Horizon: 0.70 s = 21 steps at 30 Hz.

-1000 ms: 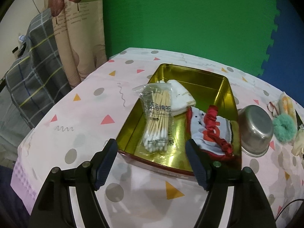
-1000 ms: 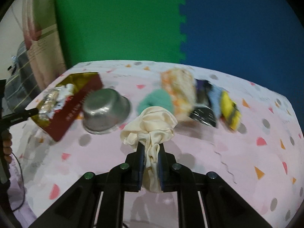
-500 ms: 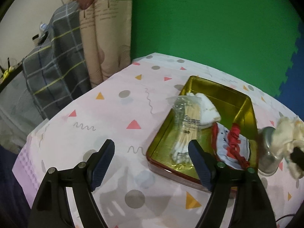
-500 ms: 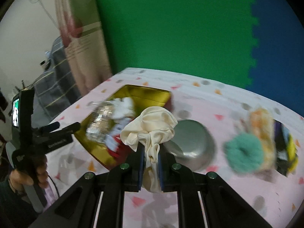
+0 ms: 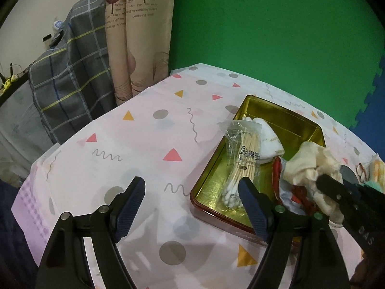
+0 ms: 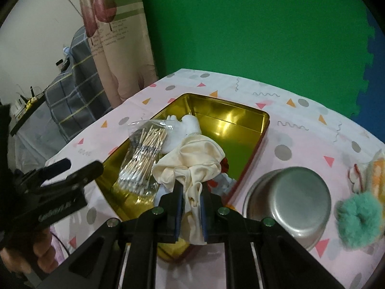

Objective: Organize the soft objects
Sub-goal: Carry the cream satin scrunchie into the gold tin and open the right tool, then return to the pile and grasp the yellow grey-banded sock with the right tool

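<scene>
Gold tin (image 6: 240, 115) with red outside, cream cloth (image 6: 192, 154), pink tablecloth (image 5: 144, 144) with triangles and dots, teal scrunchie (image 6: 358, 219)

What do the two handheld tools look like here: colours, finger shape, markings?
Both are matte black frames with two forked arms and silver-green screw heads at the joints. The left tool carries dark blue ribbed pads on its fingers; the right tool has the same blue pads. Faint lettering runs along each body's side, unreadable. A thin dark cable trails near the hand gripping the left one.

Glossy gold metal tin (image 6: 252, 130); satiny cream cloth (image 6: 192, 159) between the right claw (image 6: 190, 213) pads; brushed steel bowl (image 6: 293, 202) right of it; fluffy teal scrunchie (image 6: 358, 219); clear crinkly plastic swab bag (image 6: 142, 154).
</scene>
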Tool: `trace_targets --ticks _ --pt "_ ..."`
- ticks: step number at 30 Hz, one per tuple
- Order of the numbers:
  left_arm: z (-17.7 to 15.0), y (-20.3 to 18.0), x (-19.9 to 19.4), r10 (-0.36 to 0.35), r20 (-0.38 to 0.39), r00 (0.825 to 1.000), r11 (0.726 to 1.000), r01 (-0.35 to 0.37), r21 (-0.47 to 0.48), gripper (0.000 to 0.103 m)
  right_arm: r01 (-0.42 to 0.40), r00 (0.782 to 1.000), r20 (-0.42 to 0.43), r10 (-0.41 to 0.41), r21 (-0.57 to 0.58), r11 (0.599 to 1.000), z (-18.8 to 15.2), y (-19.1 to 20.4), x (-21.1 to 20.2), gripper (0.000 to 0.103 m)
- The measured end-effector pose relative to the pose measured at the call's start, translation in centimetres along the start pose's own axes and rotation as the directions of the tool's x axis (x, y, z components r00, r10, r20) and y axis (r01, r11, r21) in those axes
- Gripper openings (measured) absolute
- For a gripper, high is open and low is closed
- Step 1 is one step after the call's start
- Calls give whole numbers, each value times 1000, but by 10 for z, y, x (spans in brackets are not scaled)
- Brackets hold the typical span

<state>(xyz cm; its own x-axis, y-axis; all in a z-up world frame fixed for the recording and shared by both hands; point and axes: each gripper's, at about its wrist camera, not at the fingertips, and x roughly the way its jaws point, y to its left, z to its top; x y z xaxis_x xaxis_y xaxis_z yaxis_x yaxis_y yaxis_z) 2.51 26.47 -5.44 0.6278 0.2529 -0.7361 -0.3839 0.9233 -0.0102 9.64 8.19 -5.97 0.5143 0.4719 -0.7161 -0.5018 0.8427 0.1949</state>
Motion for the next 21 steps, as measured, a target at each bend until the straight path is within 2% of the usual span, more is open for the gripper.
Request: trace_targets --ticks 3,5,7,13,21 --pt "0 0 1 -4 -5 1000 1000 4 -5 77 12 1000 11 -12 1 1000 3 0 4 22" --pt "-1 -1 2 -6 -8 1000 1000 6 -4 77 16 1000 9 -16 6 1000 4 -1 6 35" --pt "-1 -2 1 -4 -5 1000 1000 4 1 77 32 999 11 -32 0 1000 2 0 6 42" --pt "-2 -3 1 -8 -6 1000 1000 8 9 77 46 998 42 -46 4 999 -5 -5 -15 48" --pt "-4 -9 -2 9 14 1000 999 -10 49 78 73 991 111 -78 52 996 -17 -34 -72 51"
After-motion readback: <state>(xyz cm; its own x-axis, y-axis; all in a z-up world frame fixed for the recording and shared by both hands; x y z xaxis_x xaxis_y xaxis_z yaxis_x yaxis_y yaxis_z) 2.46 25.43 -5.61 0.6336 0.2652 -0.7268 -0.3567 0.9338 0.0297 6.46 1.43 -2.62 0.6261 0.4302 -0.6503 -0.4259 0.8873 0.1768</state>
